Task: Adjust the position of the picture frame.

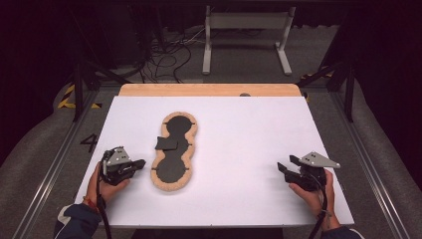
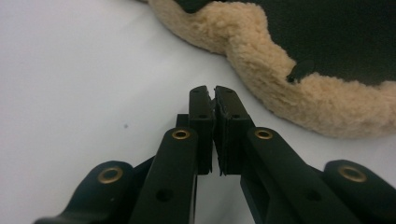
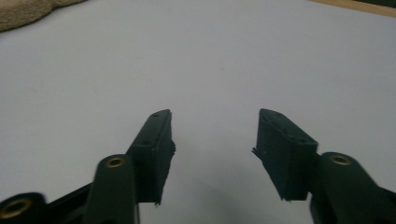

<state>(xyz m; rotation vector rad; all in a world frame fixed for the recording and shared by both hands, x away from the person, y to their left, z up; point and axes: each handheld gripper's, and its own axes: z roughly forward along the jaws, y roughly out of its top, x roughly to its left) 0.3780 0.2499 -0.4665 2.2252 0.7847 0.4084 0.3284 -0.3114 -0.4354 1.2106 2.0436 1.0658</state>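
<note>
Two grippers flank the long tan fleece-edged pad with black inserts (image 1: pixel 173 149), its long axis running away from me: my left gripper (image 1: pixel 135 164), jaws pinched together and empty, sits just beside its near lobe, while my right gripper (image 1: pixel 287 165), gaping and empty, rests well apart.

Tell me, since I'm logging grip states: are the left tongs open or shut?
Shut: the left tongs have their pads pressed together with nothing between them, just short of the fleecy pad.
</note>
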